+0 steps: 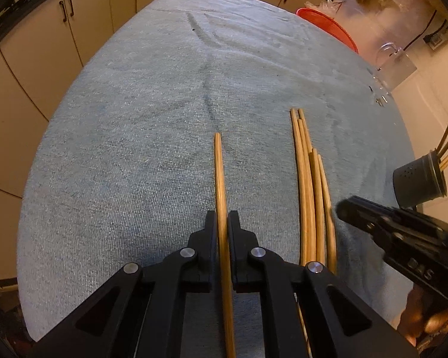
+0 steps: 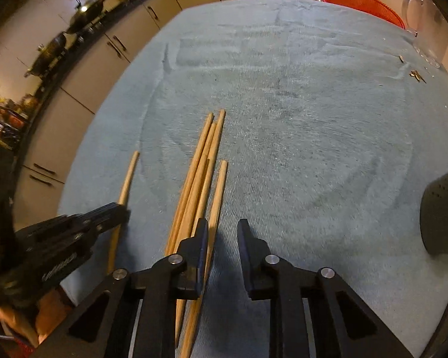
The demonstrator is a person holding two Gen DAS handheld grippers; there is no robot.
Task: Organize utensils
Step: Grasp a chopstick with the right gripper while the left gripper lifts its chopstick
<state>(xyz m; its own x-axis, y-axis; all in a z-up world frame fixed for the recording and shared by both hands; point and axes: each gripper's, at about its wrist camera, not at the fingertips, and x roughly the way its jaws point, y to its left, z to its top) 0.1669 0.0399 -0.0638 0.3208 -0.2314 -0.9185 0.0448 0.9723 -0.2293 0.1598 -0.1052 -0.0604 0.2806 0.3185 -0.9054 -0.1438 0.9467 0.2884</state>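
Chopsticks lie on the blue-covered tabletop (image 1: pixel 134 149): a single chopstick (image 1: pixel 219 179) is clamped between the jaws of the left gripper (image 1: pixel 223 223), running toward 12 o'clock in the left wrist view. A bundle (image 2: pixel 200 173) of loose ones lies just beside it at 3 o'clock. The right gripper (image 2: pixel 223 232) stands over the bundle's near end with a gap between its jaws and nothing gripped, its left finger (image 2: pixel 201 238) over the sticks, and a dark holder (image 1: pixel 421 179) stands at the tabletop's 3 o'clock edge.
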